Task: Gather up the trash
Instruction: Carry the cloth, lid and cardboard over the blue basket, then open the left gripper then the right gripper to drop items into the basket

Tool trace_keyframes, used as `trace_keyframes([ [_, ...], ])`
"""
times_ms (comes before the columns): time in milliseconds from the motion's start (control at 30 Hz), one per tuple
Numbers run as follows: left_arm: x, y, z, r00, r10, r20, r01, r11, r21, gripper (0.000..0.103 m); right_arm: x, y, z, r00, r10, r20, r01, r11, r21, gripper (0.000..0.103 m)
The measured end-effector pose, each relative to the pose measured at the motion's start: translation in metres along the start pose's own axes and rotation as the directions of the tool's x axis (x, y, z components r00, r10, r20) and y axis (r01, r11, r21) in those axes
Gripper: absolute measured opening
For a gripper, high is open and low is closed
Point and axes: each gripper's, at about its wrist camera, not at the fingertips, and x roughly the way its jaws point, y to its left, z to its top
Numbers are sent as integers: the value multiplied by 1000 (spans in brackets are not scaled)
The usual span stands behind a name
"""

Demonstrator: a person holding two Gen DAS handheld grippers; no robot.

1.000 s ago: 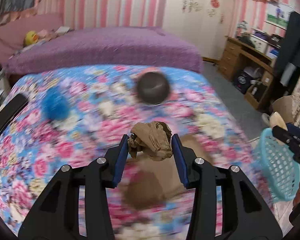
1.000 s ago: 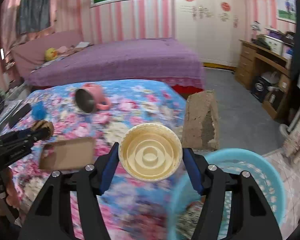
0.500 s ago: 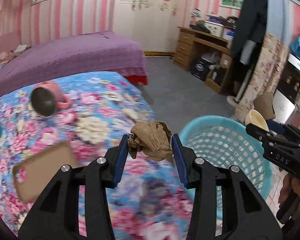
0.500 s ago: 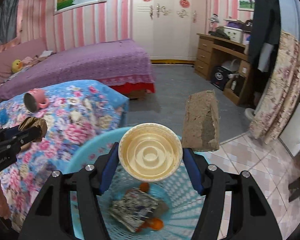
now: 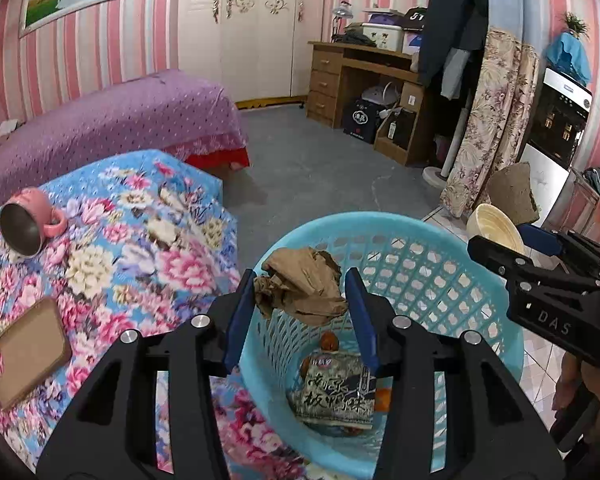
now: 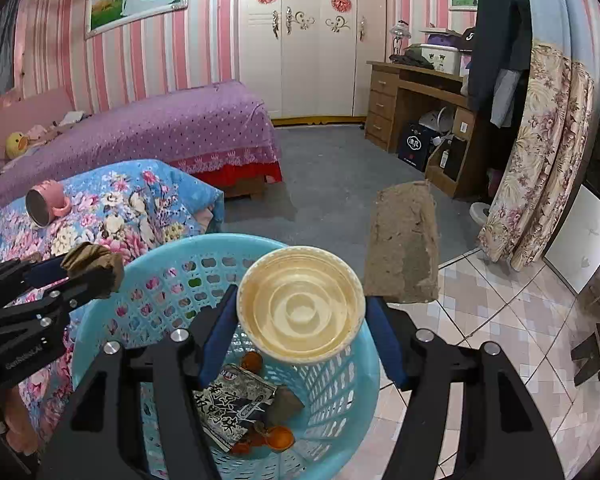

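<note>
Status: left gripper (image 5: 300,280) is hanging over the near rim of the light-blue plastic basket (image 5: 380,218), pointing downward. Its jaws have just been opening slightly. Crumpled brown paper (image 5: 300,288) is sitting between the blue pads, touching both, so it is being held, narrow gap.

Right gripper (image 6: 302,298) is clamping a cream disposable bowl (image 6: 300,312) by its rim, jaws fairly wide, with the bowl's ringed round face turned toward the camera. Bowl is hanging above the basket opening, toward its far side.

Basket is standing on the floor just beside the table with the blue floral cloth (image 5: 120,260). Inside at the bottom, a dark printed snack wrapper (image 5: 336,392) is lying with orange peel pieces (image 6: 280,438) around it.

On the cloth, a pink mug (image 5: 32,228) is lying on its side, and a flat brown tray (image 5: 28,350) is sitting nearer the camera, well apart from it.

Rough brown block (image 6: 404,240) is showing beyond the basket to the right; cannot tell what it is resting on.
</note>
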Motion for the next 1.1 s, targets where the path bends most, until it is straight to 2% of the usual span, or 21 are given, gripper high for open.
trace_keyframes([
  [133,1,-1,2,1000,1,11,-1,1000,7,47,0,-1,-1,1000,11,18,-11,1000,20,62],
  [200,0,1,2,1000,5,14,-5,1000,0,60,0,1,-2,1000,10,28,-10,1000,22,62],
  [267,-2,3,2,1000,6,24,-6,1000,-9,68,0,1,-4,999,10,40,-11,1000,29,62],
  [500,-15,22,2,995,45,84,-41,998,-47,86,-1,2,-10,996,9,84,-14,998,56,62],
  [567,-18,29,2,995,52,89,-46,997,-65,87,-1,3,-12,996,4,91,-9,998,62,63],
  [667,-23,44,2,993,71,94,-62,994,-95,87,1,5,-15,996,1,93,-7,997,72,73],
  [800,-34,63,3,990,91,107,-79,990,-119,89,0,12,-17,995,-8,101,1,998,68,77],
  [833,-37,67,3,989,99,111,-85,989,-122,89,0,14,-18,995,-13,103,6,998,67,85],
  [900,-44,77,2,986,116,122,-100,986,-131,92,-3,19,-18,993,-27,118,20,998,64,91],
  [1100,-69,113,0,974,178,143,-157,976,-147,96,-7,34,-13,990,-33,136,25,998,63,94],
])
